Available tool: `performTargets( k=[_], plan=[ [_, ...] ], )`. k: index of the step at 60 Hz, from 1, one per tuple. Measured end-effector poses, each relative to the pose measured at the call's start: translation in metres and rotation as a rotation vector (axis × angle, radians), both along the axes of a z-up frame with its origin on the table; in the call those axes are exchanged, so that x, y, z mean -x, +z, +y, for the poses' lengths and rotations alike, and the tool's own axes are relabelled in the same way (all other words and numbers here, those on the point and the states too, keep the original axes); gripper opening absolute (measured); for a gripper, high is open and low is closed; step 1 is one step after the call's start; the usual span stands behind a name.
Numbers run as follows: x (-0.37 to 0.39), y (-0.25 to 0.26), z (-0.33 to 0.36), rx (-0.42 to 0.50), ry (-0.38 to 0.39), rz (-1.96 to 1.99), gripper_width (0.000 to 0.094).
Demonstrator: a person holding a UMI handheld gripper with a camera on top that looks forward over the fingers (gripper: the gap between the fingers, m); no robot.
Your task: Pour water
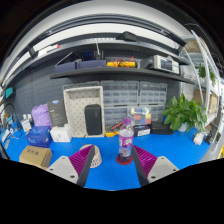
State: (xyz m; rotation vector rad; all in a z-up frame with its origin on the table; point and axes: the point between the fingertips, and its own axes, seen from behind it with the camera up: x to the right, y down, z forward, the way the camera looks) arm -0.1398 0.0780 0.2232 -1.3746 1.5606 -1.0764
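A clear plastic bottle with a pink label stands upright on a dark red coaster on the blue table. It is just ahead of my gripper, slightly toward the right finger. The purple-padded fingers are spread wide apart with nothing between them; the gripper is open. A white perforated cup sits just beyond the left finger, partly hidden by it.
A brown box and a blue box lie to the left. A green plant stands at the right. Shelving, a white frame and small containers line the back of the table.
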Motion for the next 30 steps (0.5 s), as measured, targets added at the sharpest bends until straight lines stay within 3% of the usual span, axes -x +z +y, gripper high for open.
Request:
performTargets(
  k=[30],
  plan=[
    [0.025,0.026,0.009,-0.024,-0.006,0.016,0.0741]
  ],
)
